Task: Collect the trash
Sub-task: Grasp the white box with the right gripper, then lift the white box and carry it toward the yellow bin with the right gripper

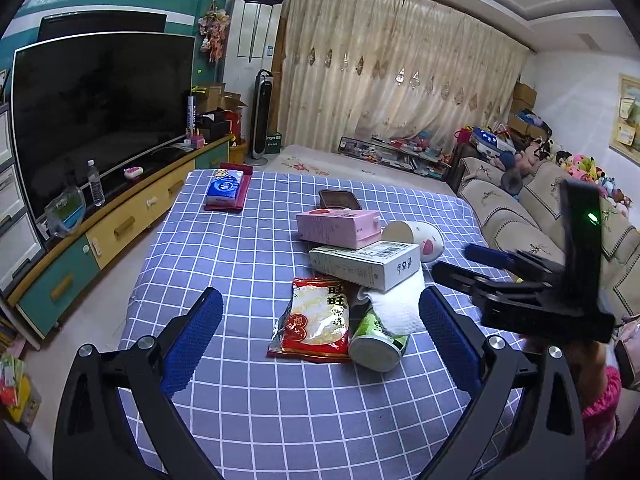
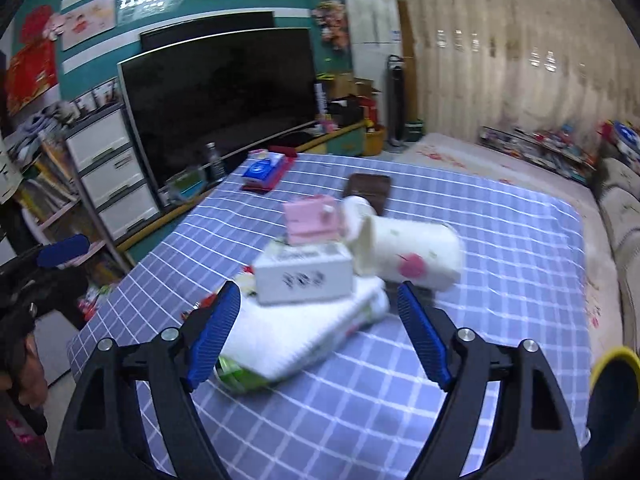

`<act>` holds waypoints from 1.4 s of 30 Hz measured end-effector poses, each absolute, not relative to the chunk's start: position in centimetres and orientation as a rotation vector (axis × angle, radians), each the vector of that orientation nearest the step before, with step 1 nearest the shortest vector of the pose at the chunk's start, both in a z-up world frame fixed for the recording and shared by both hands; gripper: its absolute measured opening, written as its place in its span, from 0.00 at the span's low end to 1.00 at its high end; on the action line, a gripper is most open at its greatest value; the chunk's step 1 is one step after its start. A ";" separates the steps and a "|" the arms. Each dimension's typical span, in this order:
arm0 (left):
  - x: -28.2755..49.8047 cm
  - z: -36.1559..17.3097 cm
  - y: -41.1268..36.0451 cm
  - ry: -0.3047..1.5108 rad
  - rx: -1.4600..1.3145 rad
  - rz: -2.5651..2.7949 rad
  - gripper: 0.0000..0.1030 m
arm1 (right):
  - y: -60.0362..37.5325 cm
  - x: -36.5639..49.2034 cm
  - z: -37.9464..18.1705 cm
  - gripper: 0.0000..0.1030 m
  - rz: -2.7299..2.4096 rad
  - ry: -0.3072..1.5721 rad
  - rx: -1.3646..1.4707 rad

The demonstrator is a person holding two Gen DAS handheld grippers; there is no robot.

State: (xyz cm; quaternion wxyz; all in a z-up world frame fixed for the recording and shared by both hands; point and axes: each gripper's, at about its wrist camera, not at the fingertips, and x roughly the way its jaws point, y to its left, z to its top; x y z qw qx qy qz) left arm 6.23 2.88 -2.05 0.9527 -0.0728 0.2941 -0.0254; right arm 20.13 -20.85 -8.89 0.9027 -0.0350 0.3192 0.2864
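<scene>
A pile of trash lies on the blue checked tablecloth (image 1: pixel 240 264): a red snack bag (image 1: pixel 314 320), a green cup on its side (image 1: pixel 378 344) with white tissue (image 1: pixel 398 304) over it, a white box (image 1: pixel 366 264), a pink box (image 1: pixel 338 228) and a white paper cup (image 1: pixel 420 240). My left gripper (image 1: pixel 320 320) is open, its fingers either side of the bag and cup. My right gripper (image 2: pixel 318 312) is open over the tissue (image 2: pixel 304 332), with the white box (image 2: pixel 304 276), pink box (image 2: pixel 314 220) and paper cup (image 2: pixel 408 254) just beyond. It also shows in the left wrist view (image 1: pixel 464 260).
A blue tissue pack on a red holder (image 1: pixel 226 188) and a brown tray (image 1: pixel 340 200) sit farther back on the table. A TV (image 1: pixel 100 120) on a low cabinet stands left, a sofa (image 1: pixel 540 216) with toys right. A yellow-rimmed object (image 2: pixel 612 360) is at lower right.
</scene>
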 end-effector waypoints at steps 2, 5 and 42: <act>6.4 -2.3 2.8 0.603 -0.146 -0.054 0.94 | -19.9 21.0 -9.2 0.77 0.607 0.664 -0.098; 6.8 -2.7 2.6 0.614 -0.149 -0.056 0.94 | -18.8 22.5 -9.9 0.77 0.603 0.685 -0.121; 7.7 -4.5 1.5 0.650 -0.156 -0.094 0.94 | -20.0 20.8 -9.8 0.66 0.631 0.710 -0.069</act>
